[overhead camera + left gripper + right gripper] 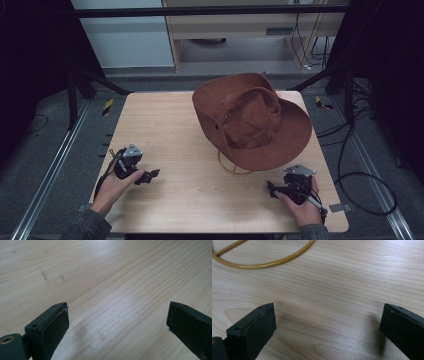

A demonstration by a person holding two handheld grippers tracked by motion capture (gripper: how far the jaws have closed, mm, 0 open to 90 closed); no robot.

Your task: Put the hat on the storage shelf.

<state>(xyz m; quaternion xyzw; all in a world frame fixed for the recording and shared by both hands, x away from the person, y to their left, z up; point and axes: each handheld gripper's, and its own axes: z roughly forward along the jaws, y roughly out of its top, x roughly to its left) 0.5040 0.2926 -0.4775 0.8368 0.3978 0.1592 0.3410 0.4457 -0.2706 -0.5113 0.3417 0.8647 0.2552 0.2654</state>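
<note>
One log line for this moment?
hat: on table, untouched | left gripper: open | right gripper: open, near cord

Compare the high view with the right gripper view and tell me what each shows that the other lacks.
High view alone: the brown hat resting on the table, both of the person's hands, and the left hand-held gripper.

Right gripper view alone: a close look at the wide gap between the right hand-held gripper jaws, empty over bare wood.

Shared: the wooden table, the tan chin cord lying on it, and the right hand-held gripper.
</note>
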